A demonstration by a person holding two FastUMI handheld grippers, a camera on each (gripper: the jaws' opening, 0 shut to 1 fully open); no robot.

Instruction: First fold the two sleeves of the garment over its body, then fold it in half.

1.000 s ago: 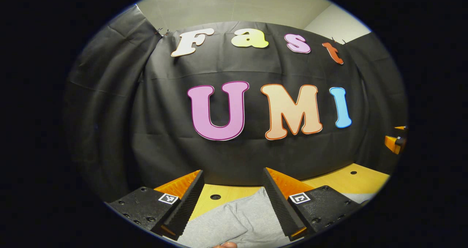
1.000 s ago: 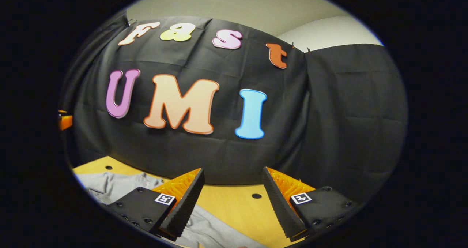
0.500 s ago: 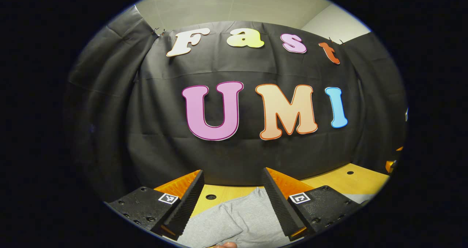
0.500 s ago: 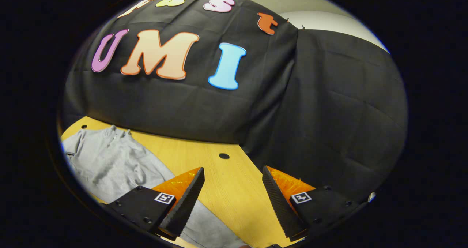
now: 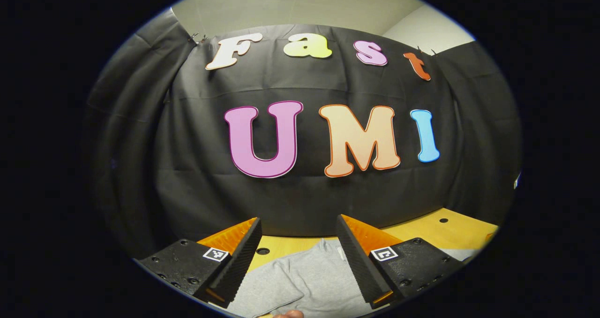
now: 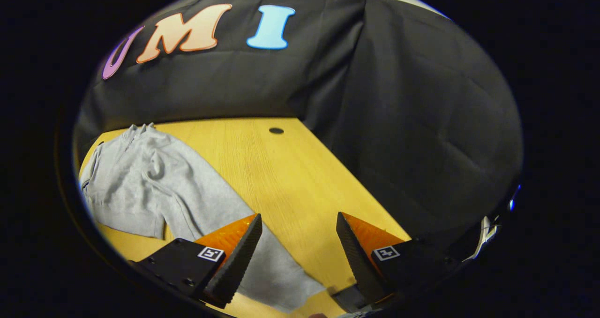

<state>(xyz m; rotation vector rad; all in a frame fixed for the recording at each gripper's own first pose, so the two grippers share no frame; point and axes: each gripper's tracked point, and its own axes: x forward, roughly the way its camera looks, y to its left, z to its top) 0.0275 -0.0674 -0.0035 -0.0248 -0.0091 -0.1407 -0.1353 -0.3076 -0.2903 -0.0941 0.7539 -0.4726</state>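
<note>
A grey long-sleeved garment point(image 6: 140, 177) lies flat on the yellow wooden table point(image 6: 281, 168), collar toward the black cloth wall. One sleeve point(image 6: 276, 276) runs from its body down toward me and ends just below my right gripper point(image 6: 298, 215). That gripper hangs open above the table, its left finger over the sleeve. In the left gripper view, another part of the garment point(image 5: 309, 276) lies beneath my left gripper point(image 5: 298, 218), which is open and held level, well above the cloth. Neither gripper holds anything.
Black cloth walls close the table at the back and on the right. A small round hole point(image 6: 276, 130) sits near the table's far edge, and further holes point(image 5: 263, 251) show in the left gripper view. A fingertip point(image 5: 288, 314) shows at the bottom edge.
My right gripper has tipped down toward the table, bringing the garment and its sleeve into view. My left gripper has turned slightly to the right. Both have stayed open.
</note>
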